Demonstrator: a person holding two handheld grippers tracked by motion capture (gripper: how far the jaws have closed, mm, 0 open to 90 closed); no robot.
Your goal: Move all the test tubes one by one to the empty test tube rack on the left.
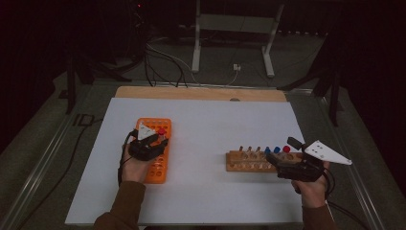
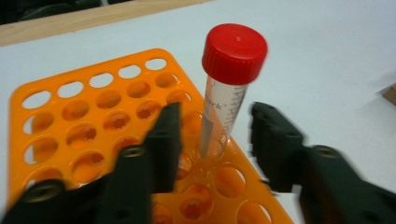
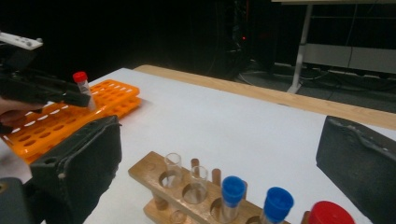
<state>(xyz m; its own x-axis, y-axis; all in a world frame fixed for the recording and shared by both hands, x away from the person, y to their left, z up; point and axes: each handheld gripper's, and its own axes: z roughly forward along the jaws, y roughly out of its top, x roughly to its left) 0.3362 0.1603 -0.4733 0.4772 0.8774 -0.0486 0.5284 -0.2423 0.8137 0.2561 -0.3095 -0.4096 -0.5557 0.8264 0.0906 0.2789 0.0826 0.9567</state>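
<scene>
Both my grippers are spread: left gripper [image 2: 212, 140] straddles one red-capped tube [image 2: 226, 88] standing in the orange rack [image 2: 70, 116] at nine o'clock on the table [image 1: 206, 124], jaws clear of it. Right gripper [image 3: 215, 172] hovers at four o'clock over the wooden rack [image 3: 187, 196], which holds two uncapped tubes [image 3: 173, 170], two blue-capped tubes [image 3: 232, 196] and one red-capped.
</scene>
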